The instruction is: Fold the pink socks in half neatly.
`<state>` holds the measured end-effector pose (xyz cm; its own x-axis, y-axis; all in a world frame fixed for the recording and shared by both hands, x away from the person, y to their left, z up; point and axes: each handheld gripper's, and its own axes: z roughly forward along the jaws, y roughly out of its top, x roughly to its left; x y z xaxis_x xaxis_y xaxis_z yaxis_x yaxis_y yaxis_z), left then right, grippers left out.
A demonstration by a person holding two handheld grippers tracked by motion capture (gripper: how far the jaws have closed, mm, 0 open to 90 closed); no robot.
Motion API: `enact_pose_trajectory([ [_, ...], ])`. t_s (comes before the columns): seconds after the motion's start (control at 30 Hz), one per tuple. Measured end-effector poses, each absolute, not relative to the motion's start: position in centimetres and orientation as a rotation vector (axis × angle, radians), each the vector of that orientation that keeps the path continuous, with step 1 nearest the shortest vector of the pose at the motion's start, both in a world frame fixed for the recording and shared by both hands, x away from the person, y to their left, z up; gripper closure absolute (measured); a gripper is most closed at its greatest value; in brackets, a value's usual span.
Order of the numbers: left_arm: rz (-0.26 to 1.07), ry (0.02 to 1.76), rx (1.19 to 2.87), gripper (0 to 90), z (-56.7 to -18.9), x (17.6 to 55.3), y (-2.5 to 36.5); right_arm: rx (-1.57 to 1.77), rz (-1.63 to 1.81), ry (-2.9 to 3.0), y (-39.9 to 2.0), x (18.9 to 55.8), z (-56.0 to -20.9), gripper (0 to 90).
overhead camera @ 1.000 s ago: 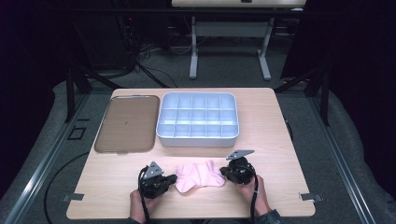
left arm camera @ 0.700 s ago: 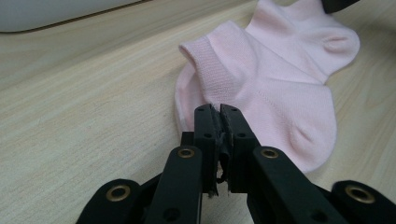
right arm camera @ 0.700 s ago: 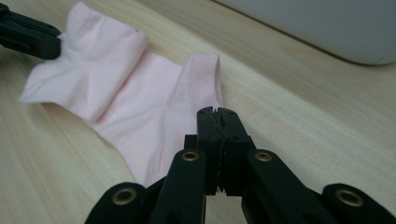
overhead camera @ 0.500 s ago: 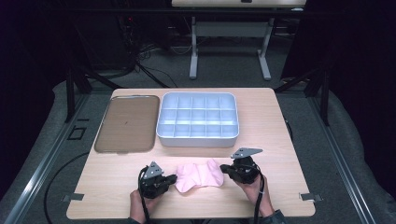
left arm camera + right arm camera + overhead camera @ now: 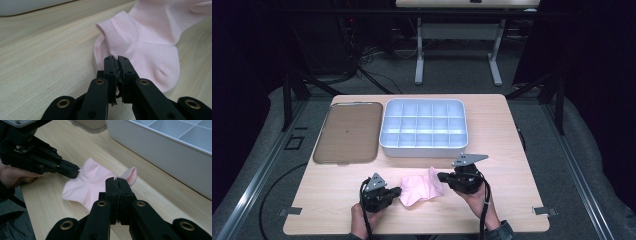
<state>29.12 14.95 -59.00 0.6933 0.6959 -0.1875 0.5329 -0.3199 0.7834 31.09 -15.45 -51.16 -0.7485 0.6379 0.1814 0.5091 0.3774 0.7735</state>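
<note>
pink sock (image 5: 419, 189) on the table's (image 5: 512, 150) near edge, in front of the white divided tray (image 5: 424, 127). left gripper (image 5: 398, 191) clamped on its left edge, right gripper (image 5: 440, 176) clamped on its lifted right edge.

The sock (image 5: 421, 189) is pale pink, plain, with a ribbed cuff. The tabletop (image 5: 507, 150) is light wood with a fine grain. The divided box (image 5: 424, 128) is pale grey-blue, the flat tray (image 5: 347, 132) dull brown. Both tongs, left (image 5: 399, 190) and right (image 5: 441, 176), are black with brass-coloured rivets.
</note>
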Motion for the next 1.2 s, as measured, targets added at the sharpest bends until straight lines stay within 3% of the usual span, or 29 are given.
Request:
enact_pose_trajectory([
  [0.43,0.227,0.945,2.001,85.6,-59.0,29.2,15.0,0.922,1.34,2.544,-11.6,31.7,-50.5,89.1],
  [1.2,0.227,0.944,2.003,85.6,-59.0,29.2,15.0,0.868,1.244,2.671,-5.8,32.2,-53.8,88.9],
])
